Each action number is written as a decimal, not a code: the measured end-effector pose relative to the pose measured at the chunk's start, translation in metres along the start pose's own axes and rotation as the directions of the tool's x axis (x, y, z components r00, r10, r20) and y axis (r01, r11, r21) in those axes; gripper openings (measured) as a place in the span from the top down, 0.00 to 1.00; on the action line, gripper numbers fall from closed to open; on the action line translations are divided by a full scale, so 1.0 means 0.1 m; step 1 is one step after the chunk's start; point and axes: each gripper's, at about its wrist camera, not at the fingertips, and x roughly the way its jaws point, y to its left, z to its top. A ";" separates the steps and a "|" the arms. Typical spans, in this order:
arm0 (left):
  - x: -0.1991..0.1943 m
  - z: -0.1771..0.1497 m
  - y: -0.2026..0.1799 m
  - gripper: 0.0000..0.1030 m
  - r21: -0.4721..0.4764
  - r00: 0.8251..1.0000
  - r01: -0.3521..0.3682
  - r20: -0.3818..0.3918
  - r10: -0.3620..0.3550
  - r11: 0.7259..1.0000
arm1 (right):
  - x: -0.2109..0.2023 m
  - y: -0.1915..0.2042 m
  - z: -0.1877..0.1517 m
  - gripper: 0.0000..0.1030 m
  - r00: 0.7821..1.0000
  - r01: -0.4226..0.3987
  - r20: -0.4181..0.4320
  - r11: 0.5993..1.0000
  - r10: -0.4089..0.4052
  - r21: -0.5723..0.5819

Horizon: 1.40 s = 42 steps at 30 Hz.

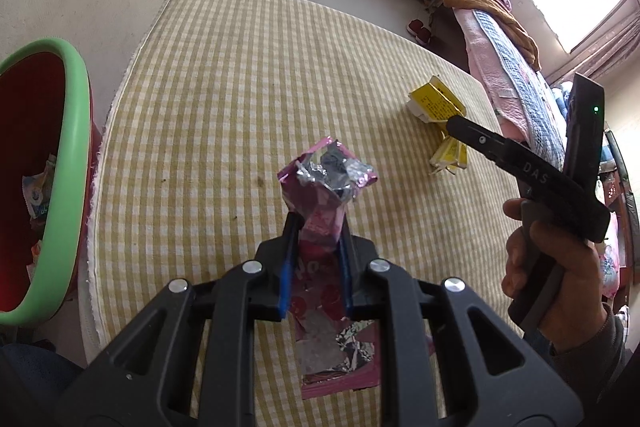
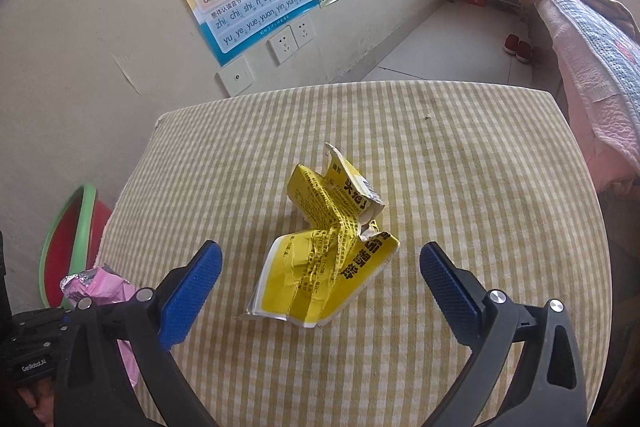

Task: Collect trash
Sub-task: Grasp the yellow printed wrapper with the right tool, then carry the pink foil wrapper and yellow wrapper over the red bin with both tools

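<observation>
1. Two pieces of trash were in play, and the checked tablecloth (image 2: 460,155) serves as the landmark for both. Off its left edge stood the green-rimmed bin (image 1: 60,131), with wrappers already lying inside.
2. Over the near middle of the cloth, the left gripper (image 1: 316,251) was clenched on the pink foil wrapper (image 1: 324,187). The wrapper ran lengthwise between the blue pads, its crumpled silver end sticking out past the tips and its tail hanging below the jaws, above the cloth. The bin lay to that gripper's left, so the left hand was clearly the nearer one for the drop.
3. Toward the right of the cloth lay the crushed yellow carton (image 2: 324,251), flat on the fabric and touching nothing else.
4. Above it the right gripper (image 2: 320,279) hung with its jaws spread wide and empty, one pad on either side of the carton's near end. The carton's long axis ran away from the jaws, slanting slightly left, so a straight descent and squeeze would likely catch it across its width.
</observation>
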 end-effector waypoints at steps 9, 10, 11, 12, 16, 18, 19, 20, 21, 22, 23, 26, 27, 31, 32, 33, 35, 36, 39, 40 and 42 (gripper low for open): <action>0.02 0.06 0.01 0.83 0.001 1.000 0.024 0.009 -0.024 1.000 | 0.17 0.03 -0.01 0.31 0.999 0.028 -0.035 0.999 -0.029 -0.019; 0.01 0.05 0.01 0.83 0.001 1.000 0.026 0.011 -0.026 1.000 | 0.16 0.04 -0.02 0.31 0.999 0.031 -0.033 0.999 -0.032 -0.023; 0.00 0.05 0.01 0.83 0.000 1.000 0.026 0.013 -0.026 1.000 | 0.17 0.05 -0.01 0.32 0.999 0.035 -0.032 0.999 -0.036 -0.025; -0.02 0.04 0.01 0.83 -0.002 1.000 0.027 0.015 -0.027 1.000 | 0.17 0.06 -0.02 0.32 0.999 0.040 -0.031 0.999 -0.041 -0.027; -0.09 0.02 0.02 0.83 -0.010 0.999 0.027 0.027 -0.027 1.000 | 0.09 0.07 -0.01 0.34 0.999 0.046 -0.023 0.998 -0.046 -0.035; -0.14 0.01 0.02 0.83 -0.010 0.999 0.026 0.036 -0.026 1.000 | 0.04 0.07 -0.02 0.36 0.999 0.049 -0.019 0.998 -0.050 -0.038; -0.18 0.00 0.02 0.83 -0.010 0.999 0.026 0.043 -0.026 1.000 | 0.01 0.08 -0.03 0.37 0.998 0.051 -0.018 0.998 -0.052 -0.041; -0.21 -0.02 0.02 0.83 -0.012 0.999 0.027 0.048 -0.026 1.000 | -0.01 0.09 -0.04 0.37 0.998 0.054 -0.016 0.998 -0.054 -0.046; -0.23 -0.02 0.03 0.83 -0.014 0.998 0.027 0.049 -0.027 1.000 | -0.04 0.10 -0.05 0.37 0.998 0.056 -0.015 0.997 -0.057 -0.051; -0.25 -0.04 0.04 0.83 -0.017 0.998 0.028 0.050 -0.027 0.999 | -0.06 0.11 -0.07 0.37 0.998 0.060 -0.016 0.997 -0.061 -0.057; -0.28 -0.05 0.05 0.83 -0.023 0.998 0.027 0.055 -0.025 0.999 | -0.07 0.12 -0.09 0.38 0.998 0.065 -0.019 0.996 -0.066 -0.062; -0.36 -0.08 0.09 0.83 -0.044 0.997 0.030 0.069 -0.026 0.999 | -0.08 0.15 -0.15 0.39 0.997 0.073 -0.034 0.995 -0.076 -0.070; -0.39 -0.09 0.11 0.83 -0.051 0.997 0.028 0.074 -0.024 0.998 | -0.08 0.16 -0.17 0.39 0.996 0.075 -0.038 0.995 -0.078 -0.069; -0.50 -0.11 0.13 0.83 -0.059 0.997 0.020 0.078 -0.015 0.998 | -0.14 0.22 -0.21 0.39 0.996 0.079 -0.046 0.994 -0.083 -0.071; -0.52 -0.11 0.13 0.83 -0.057 0.997 0.019 0.077 -0.014 0.998 | -0.16 0.23 -0.21 0.39 0.995 0.080 -0.048 0.994 -0.083 -0.070; -0.55 -0.11 0.13 0.83 -0.056 0.997 0.017 0.076 -0.013 0.998 | -0.18 0.25 -0.22 0.39 0.995 0.081 -0.050 0.994 -0.085 -0.071; -0.60 -0.10 0.12 0.83 -0.054 0.996 0.017 0.086 -0.013 0.998 | -0.21 0.31 -0.21 0.39 0.995 0.084 -0.051 0.993 -0.089 -0.080; -0.62 -0.09 0.12 0.83 -0.052 0.996 0.020 0.088 -0.015 0.998 | -0.21 0.35 -0.20 0.39 0.995 0.084 -0.052 0.993 -0.088 -0.083; -0.68 -0.07 0.08 0.83 -0.037 0.995 0.014 0.100 -0.011 0.999 | -0.24 0.44 -0.16 0.39 0.995 0.081 -0.047 0.993 -0.086 -0.091; -0.70 -0.06 0.07 0.83 -0.030 0.995 0.013 0.104 -0.010 0.999 | -0.25 0.48 -0.15 0.39 0.996 0.080 -0.043 0.992 -0.084 -0.094; -0.74 -0.06 0.08 0.83 -0.023 0.994 0.010 0.110 -0.007 1.000 | -0.27 0.55 -0.13 0.39 0.996 0.073 -0.035 0.992 -0.077 -0.099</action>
